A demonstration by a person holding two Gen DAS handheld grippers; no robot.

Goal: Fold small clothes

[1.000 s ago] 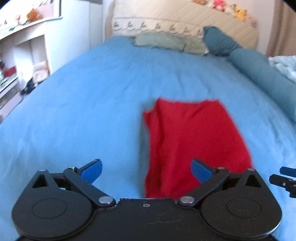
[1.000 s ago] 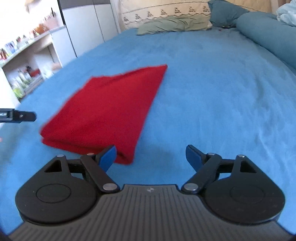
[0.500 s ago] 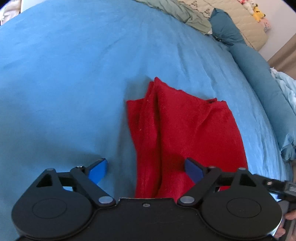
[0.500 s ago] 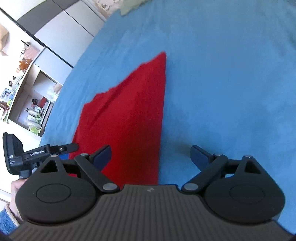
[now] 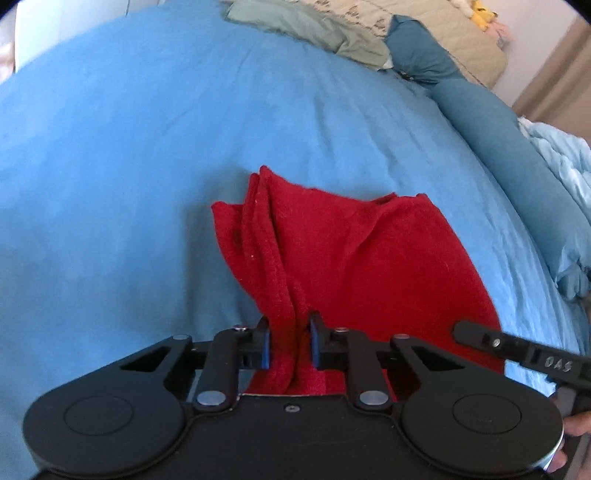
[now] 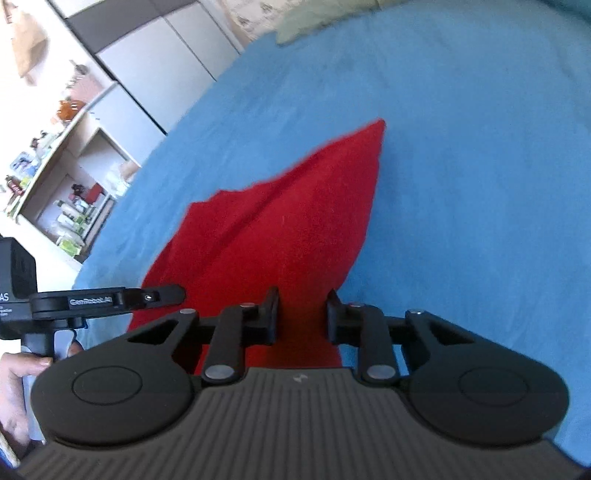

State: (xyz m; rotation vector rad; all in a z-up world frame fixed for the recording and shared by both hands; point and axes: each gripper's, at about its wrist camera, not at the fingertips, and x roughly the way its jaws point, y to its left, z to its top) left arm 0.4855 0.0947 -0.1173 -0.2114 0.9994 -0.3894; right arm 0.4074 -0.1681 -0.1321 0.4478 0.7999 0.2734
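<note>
Left wrist view: the left hand-held gripper (image 5: 289,341) has its jaws pinched onto a bunched fold at the near edge of the red garment (image 5: 354,258), which lies on the blue bed (image 5: 129,166). Green pillow (image 5: 310,31) and teal bolster (image 5: 491,129) sit far off; the other tool's finger crosses the cloth's right corner.

Right wrist view: the right hand-held gripper (image 6: 302,319) is drawn narrow around the red garment's (image 6: 295,229) near edge. White shelves (image 6: 70,177) stand left of the bed

We see bright daylight on the blue bed (image 5: 184,147); edges bend round, and the shelves (image 6: 55,177) beside it look washed-out and blurry.
</note>
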